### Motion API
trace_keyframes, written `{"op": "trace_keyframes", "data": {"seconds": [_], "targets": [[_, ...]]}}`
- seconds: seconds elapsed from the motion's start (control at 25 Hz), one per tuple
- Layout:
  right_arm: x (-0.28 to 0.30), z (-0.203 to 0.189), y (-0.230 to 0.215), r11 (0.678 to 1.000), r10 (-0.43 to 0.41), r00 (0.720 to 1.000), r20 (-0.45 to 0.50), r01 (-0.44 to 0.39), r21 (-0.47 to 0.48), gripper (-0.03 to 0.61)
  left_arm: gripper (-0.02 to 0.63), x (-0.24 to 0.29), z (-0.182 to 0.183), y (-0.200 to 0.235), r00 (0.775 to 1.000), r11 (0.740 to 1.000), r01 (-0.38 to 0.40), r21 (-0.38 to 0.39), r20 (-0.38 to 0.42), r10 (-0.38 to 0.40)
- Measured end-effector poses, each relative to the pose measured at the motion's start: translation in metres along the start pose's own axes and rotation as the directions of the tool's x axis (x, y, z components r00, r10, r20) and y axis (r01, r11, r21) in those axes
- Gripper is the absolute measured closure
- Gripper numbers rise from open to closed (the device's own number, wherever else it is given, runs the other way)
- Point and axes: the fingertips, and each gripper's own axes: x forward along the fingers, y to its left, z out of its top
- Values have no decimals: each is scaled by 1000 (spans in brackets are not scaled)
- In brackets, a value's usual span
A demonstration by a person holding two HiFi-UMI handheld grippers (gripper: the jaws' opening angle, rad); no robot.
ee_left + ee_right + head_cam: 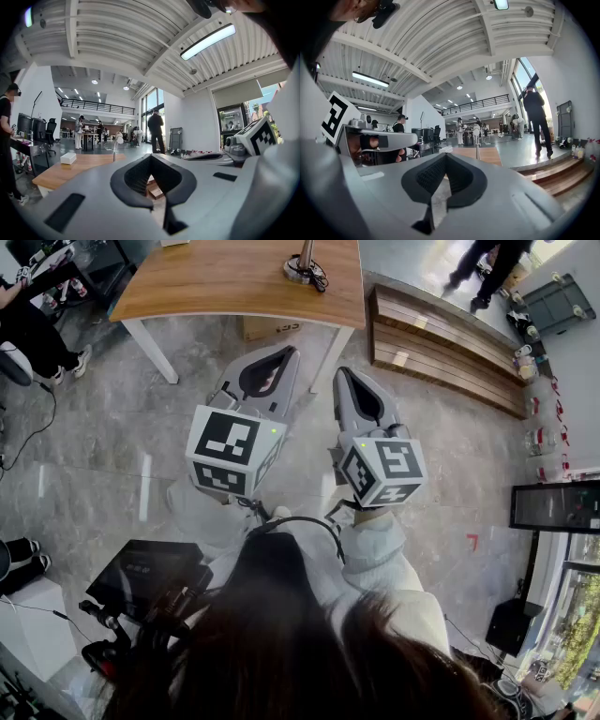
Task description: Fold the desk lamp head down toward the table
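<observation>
The desk lamp (305, 266) stands on the far part of a wooden table (216, 282); only its base, cable and lower stem show in the head view. In the left gripper view the lamp (115, 149) is a thin upright stem with a small pale head; in the right gripper view the lamp (477, 149) looks alike. My left gripper (281, 352) and right gripper (342, 376) are held side by side, level, well short of the table. Both are shut with nothing between the jaws, as the left gripper (151, 157) and right gripper (446, 156) show.
A white box (68, 158) lies on the table's left part. Wooden steps (441, 352) run along the right. A black case (150, 573) sits on the floor by my left side. A person (155, 129) stands beyond the table, another (5, 140) at the left.
</observation>
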Motion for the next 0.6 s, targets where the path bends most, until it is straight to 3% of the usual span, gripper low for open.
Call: {"op": "trace_keyframes", "data": {"seconds": [0.6], "targets": [[-5,2,-10,1000,9,1000,20,-9,-29,577,611,14,-7,-9,1000,1000,-27,-12,3,27]]}}
